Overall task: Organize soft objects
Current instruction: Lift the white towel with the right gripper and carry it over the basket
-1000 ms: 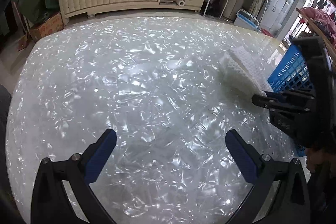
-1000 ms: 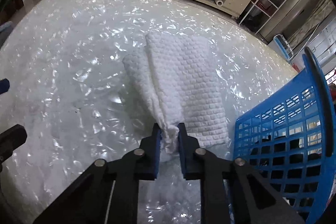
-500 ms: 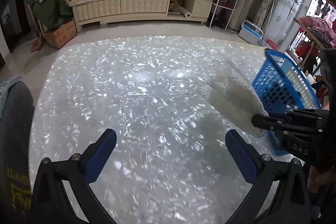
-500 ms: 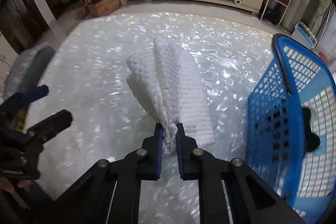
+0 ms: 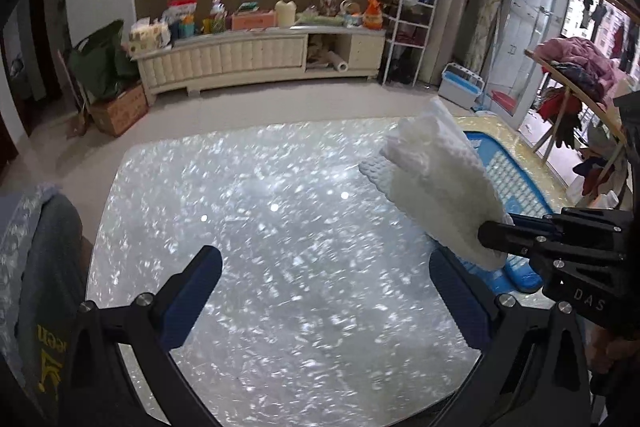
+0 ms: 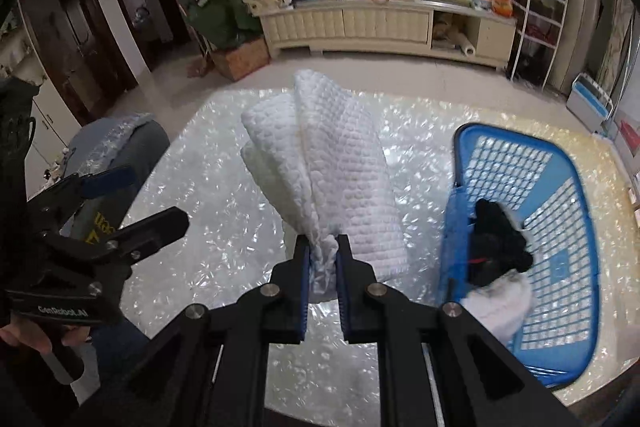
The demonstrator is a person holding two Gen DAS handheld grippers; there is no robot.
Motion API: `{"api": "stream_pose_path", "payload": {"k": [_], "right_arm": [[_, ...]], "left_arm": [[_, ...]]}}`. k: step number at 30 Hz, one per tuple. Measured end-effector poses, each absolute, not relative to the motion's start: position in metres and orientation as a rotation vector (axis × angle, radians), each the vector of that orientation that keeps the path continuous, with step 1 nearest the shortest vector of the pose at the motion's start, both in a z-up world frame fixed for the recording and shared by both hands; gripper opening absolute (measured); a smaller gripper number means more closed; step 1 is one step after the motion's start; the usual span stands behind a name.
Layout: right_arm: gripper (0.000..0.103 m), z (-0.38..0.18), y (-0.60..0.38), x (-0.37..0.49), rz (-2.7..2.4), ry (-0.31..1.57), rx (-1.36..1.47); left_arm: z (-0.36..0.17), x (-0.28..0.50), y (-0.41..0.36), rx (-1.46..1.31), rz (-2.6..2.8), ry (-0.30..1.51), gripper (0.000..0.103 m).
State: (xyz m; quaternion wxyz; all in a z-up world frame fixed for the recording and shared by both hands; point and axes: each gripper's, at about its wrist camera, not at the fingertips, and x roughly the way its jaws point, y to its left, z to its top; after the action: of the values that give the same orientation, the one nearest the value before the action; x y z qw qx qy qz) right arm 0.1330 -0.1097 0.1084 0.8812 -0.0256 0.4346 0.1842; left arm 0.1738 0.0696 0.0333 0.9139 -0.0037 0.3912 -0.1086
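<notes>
My right gripper (image 6: 322, 259) is shut on a white waffle-textured towel (image 6: 336, 163) and holds it lifted above the shiny table (image 6: 224, 211), just left of a blue plastic basket (image 6: 560, 211). The basket holds a black soft item (image 6: 500, 239) and a white soft item (image 6: 500, 303). In the left wrist view the towel (image 5: 440, 183) hangs from the right gripper (image 5: 496, 239), in front of the basket (image 5: 508, 179). My left gripper (image 5: 324, 299) is open and empty over the table (image 5: 280, 211); it also shows in the right wrist view (image 6: 132, 199).
A chair with a grey garment (image 5: 36, 267) stands at the table's left edge, also in the right wrist view (image 6: 120, 143). A cream cabinet (image 5: 260, 55) with clutter lines the far wall. A rack with clothes (image 5: 576, 75) is at the right.
My right gripper has lifted the towel off the table and raised it beside the basket. Both grippers have risen and tilted up, so more of the room shows.
</notes>
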Motion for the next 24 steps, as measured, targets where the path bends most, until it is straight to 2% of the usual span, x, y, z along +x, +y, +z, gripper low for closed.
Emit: {"api": "stream_pose_path", "payload": {"k": [14, 24], "right_arm": [[0.011, 0.131, -0.203, 0.11, 0.29, 0.796, -0.002], [0.011, 0.114, -0.242, 0.11, 0.174, 0.839, 0.002]], "left_arm": [[0.062, 0.166, -0.021, 0.097, -0.327, 0.759, 0.103], [0.045, 0.176, -0.068, 0.156, -0.392, 0.784, 0.103]]}}
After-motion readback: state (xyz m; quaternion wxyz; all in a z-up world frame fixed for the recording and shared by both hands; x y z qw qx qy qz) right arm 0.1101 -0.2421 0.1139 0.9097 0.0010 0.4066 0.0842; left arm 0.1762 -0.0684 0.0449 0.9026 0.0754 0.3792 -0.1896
